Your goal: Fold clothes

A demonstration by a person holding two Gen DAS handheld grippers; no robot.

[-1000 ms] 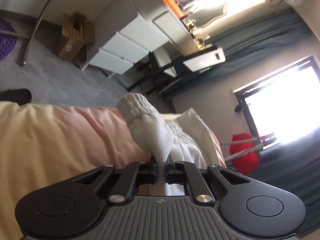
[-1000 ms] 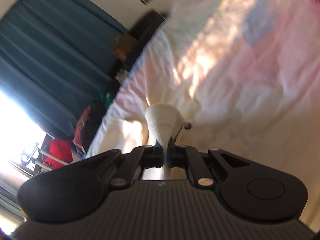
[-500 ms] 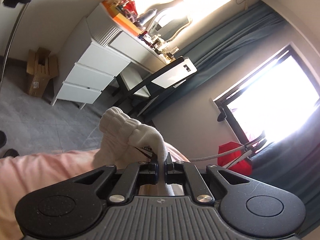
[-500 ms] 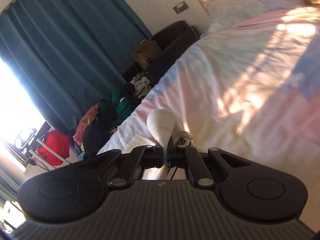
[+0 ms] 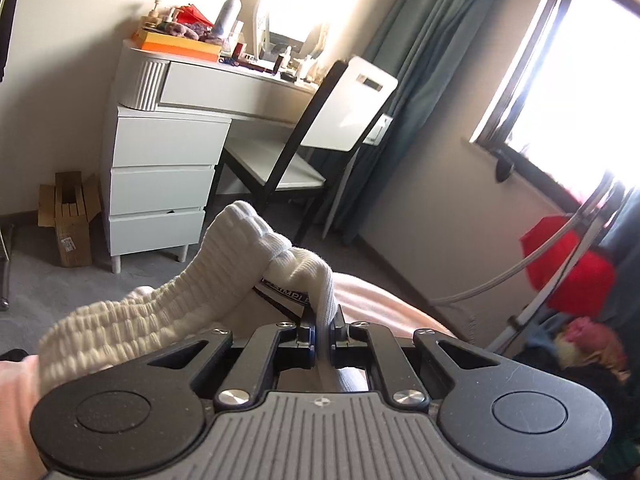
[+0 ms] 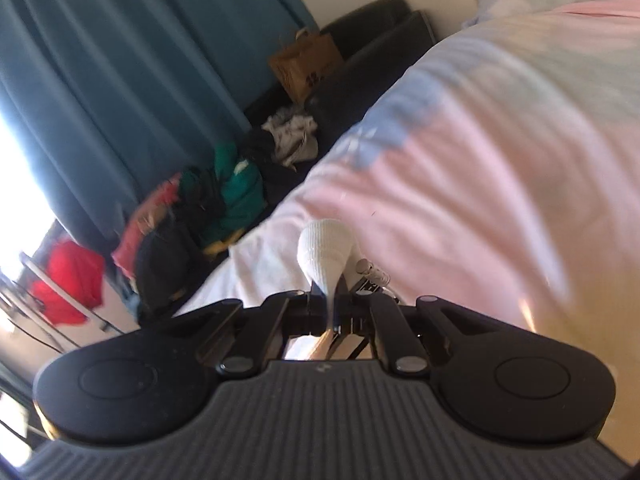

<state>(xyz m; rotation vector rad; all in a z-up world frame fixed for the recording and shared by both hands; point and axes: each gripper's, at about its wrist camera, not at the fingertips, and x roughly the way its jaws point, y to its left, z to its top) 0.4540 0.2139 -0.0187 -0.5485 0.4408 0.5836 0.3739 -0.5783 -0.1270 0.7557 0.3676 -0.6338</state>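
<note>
A white garment with a ribbed elastic waistband (image 5: pixel 168 300) and a black-lettered label is held up over the pink bed (image 5: pixel 384 300). My left gripper (image 5: pixel 322 330) is shut on a fold of its white cloth; the waistband bunches to the left of the jaws. In the right wrist view my right gripper (image 6: pixel 330 304) is shut on another bunched part of the white garment (image 6: pixel 324 250), above the pink and yellow bedding (image 6: pixel 500 168). The rest of the garment hangs below both grippers, hidden.
A white dresser (image 5: pixel 160 184) with a cluttered top, a black-framed chair (image 5: pixel 304 136) and a cardboard box (image 5: pixel 70 220) stand across the grey floor. A window (image 5: pixel 592 76), teal curtains (image 6: pixel 120 60), a red item (image 5: pixel 568 272) and a clothes pile (image 6: pixel 208 204) flank the bed.
Both grippers have lifted and tilted up with the garment. The left view swung from the bed surface to the dresser and window. The right view swung towards the curtains and clothes pile.
</note>
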